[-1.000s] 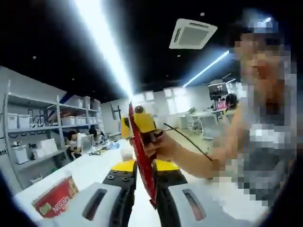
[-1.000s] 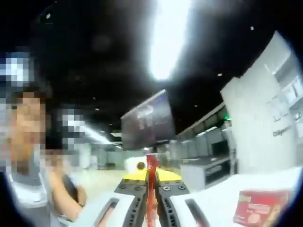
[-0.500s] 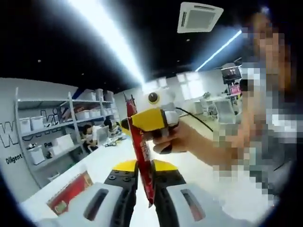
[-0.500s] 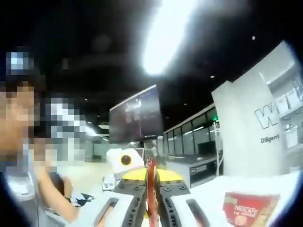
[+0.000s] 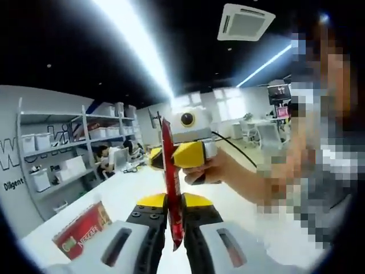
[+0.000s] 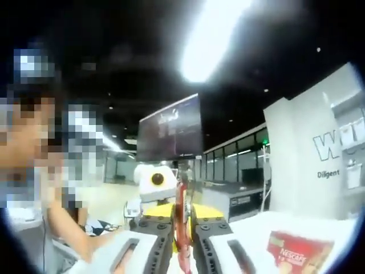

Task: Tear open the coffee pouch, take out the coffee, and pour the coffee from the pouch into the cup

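We hold the red coffee stick pouch [image 5: 170, 182] edge-on above the white table [image 5: 128, 191]. Left gripper [image 5: 174, 228] clamps its lower end, right gripper [image 6: 181, 231] its top. Thin, limp, light film, we judge; pinch close beside tear line. Red Nescafé box [image 6: 297, 251] nearby.

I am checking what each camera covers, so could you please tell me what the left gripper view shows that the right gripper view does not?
Left gripper view alone: shelves with white bins, seated people, a ceiling vent, and the person's hand holding the right gripper.

Right gripper view alone: a dark hanging screen and a white pillar.

Both: the red coffee pouch pinched upright by both grippers, the red coffee box on the white table.
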A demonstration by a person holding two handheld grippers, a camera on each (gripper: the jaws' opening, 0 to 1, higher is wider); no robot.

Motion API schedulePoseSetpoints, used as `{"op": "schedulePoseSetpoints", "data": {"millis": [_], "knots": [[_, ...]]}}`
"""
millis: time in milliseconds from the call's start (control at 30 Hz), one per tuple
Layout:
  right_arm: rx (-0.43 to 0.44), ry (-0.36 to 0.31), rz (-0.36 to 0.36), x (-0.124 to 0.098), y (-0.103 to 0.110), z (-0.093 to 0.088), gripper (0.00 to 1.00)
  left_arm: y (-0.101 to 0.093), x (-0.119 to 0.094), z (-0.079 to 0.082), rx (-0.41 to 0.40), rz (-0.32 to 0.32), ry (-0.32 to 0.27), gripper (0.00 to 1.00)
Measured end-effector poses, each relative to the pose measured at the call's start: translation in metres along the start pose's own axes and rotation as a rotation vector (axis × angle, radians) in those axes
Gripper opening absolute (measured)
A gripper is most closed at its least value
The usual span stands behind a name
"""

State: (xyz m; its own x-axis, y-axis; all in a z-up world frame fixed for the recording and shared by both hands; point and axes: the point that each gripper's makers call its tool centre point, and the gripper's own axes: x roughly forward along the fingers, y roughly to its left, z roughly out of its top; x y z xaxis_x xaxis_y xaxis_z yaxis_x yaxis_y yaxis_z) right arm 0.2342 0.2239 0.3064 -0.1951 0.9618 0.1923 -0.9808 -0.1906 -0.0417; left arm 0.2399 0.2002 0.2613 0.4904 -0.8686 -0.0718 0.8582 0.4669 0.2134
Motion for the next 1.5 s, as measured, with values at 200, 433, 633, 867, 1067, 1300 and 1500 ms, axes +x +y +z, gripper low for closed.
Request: {"op": "schedulePoseSetpoints", "data": {"millis": [200,433,633,867,1067,1300,1500], "knots": [[0.026,0.032,-0.023,-0.001,-0.004,-0.003,0.07,0.008,-0.003,-0.003,-0.021,-0.009,0.006,0.12],[0.04,0.05,-0.043,0.0,-0.005,-0.002,0.07,0.0,0.0,-0.003,-0.03,-0.016,0.005,0.12],[0.028,0.098,-0.082,-0.001,-0.01,-0.01,0.07,0.0,0.007,-0.013,-0.047,-0.006,0.032,0.12],[0.024,0.093,-0.084,-0.003,-0.004,-0.006,0.07,-0.005,0.009,-0.008,-0.045,-0.014,0.025,0.12],[0.015,0.104,-0.095,-0.003,-0.002,-0.008,0.07,-0.003,0.011,-0.009,-0.059,-0.009,0.036,0.12],[0.009,0.11,-0.095,-0.001,-0.003,-0.008,0.07,-0.002,0.008,-0.011,-0.063,-0.006,0.051,0.12],[0.005,0.108,-0.093,-0.002,-0.002,-0.007,0.07,-0.001,0.01,-0.009,-0.057,-0.003,0.047,0.12]]}}
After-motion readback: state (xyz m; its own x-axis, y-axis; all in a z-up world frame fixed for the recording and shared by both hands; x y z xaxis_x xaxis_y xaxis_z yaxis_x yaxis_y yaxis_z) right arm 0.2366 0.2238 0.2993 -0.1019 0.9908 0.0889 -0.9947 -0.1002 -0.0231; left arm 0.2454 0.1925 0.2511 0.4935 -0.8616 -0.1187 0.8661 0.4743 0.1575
